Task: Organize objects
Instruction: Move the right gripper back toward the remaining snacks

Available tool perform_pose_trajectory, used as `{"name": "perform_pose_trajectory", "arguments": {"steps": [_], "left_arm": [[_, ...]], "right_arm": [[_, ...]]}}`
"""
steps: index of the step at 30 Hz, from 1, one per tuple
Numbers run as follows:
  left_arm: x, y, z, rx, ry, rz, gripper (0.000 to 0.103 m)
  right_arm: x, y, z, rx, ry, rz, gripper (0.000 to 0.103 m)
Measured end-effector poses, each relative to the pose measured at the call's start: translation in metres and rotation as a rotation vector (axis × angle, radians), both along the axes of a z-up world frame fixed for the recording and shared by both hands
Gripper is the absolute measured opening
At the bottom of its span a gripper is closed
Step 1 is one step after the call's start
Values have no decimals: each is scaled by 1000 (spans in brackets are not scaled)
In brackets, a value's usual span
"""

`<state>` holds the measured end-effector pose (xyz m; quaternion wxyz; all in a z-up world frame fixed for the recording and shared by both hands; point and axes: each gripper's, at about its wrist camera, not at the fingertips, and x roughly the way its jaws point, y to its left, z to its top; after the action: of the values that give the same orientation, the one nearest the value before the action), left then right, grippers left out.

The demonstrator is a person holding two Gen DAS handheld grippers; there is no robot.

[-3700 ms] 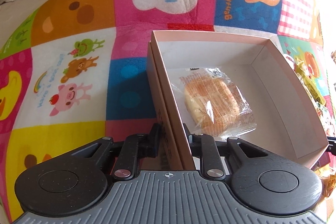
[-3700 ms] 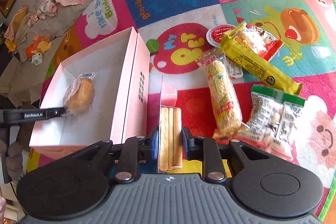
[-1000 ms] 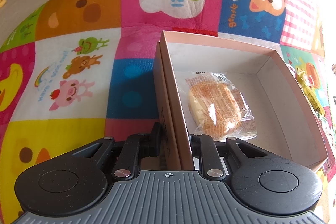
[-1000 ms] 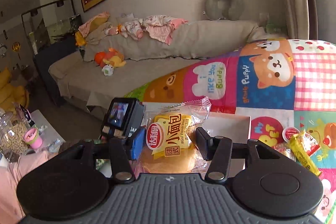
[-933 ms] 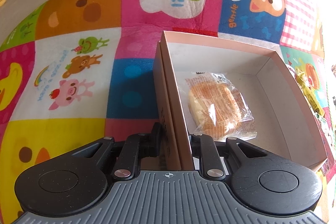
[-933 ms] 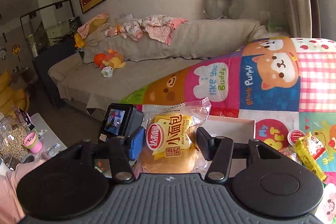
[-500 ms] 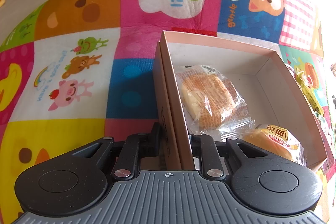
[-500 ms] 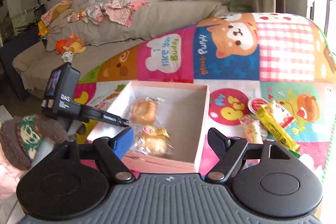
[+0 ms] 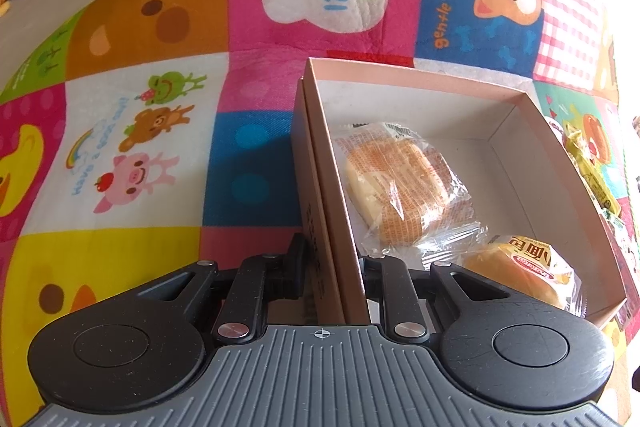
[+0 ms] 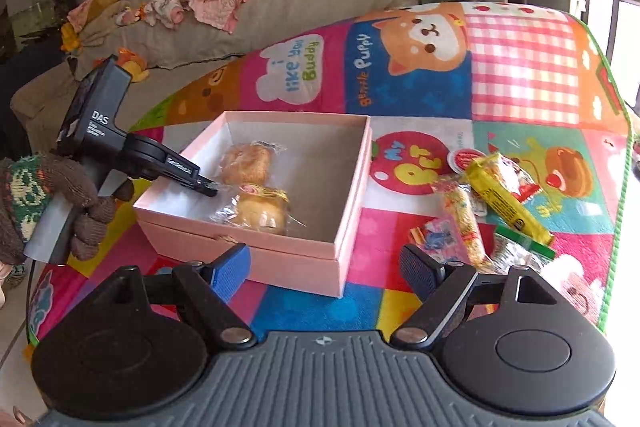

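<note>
Pink box [image 10: 280,259] holds two wrapped buns [image 10: 256,207]; left gripper [image 9: 332,267] pinches its wall to steady it, while right gripper [image 10: 324,267] hangs spread and empty above the mat [image 10: 520,67].

Two wrapped buns [image 9: 400,183] [image 9: 520,275] lie inside the open pink box [image 9: 408,83].

Snack pile [image 9: 596,179] cut off at edge.

The black two-finger left gripper [image 9: 332,267] sits low in its frame, clamped tight. The black right gripper [image 10: 324,265], blue-padded, gapes wide, holding nothing.
</note>
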<state>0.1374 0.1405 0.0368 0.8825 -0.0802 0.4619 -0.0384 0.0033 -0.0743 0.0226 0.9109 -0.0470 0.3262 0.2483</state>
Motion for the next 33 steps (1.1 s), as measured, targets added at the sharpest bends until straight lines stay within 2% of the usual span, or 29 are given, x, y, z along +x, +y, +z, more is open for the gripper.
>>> {"name": "perform_pose_trajectory", "arguments": {"steps": [4,6,8,12,13,16,20,22,24,27,29,31,33], "left_arm": [[-1,1,0,-5,-2,-1,21],[-1,2,-1,-10,-3,-1,21],[-1,2,-1,-13,-5,-1,21],[-1,2,-1,-15,-8,-3,22],[-1,2,-1,-14,-8,-4,22],[-1,2,-1,-19,-7,0,22],[-1,2,-1,-24,-11,4,22],[-1,2,-1,-23,-11,4,22],[-1,3,-1,-23,-10,4,22],[-1,2,-1,-23,-9,8,22],[-1,2,-1,-21,-6,13,21],[-1,2,-1,-14,-3,14,21],[0,1,-1,-9,-2,13,21]], "right_arm": [[21,41,-2,-8,-9,80,82],[41,63,-7,-38,23,100,82],[61,80,-18,-65,74,99,80],[78,92,-37,-124,75,49,76],[77,90,-39,-128,66,35,71],[61,79,-33,-142,-4,10,71],[32,33,-8,-33,-47,12,78],[23,7,-5,-47,-76,-58,78],[25,-18,-13,-95,-69,-148,78],[32,-48,-33,-122,3,-218,78],[34,-57,-46,-141,28,-240,74],[34,-60,-55,-153,50,-246,52],[30,-61,-61,-142,92,-230,43]]}}
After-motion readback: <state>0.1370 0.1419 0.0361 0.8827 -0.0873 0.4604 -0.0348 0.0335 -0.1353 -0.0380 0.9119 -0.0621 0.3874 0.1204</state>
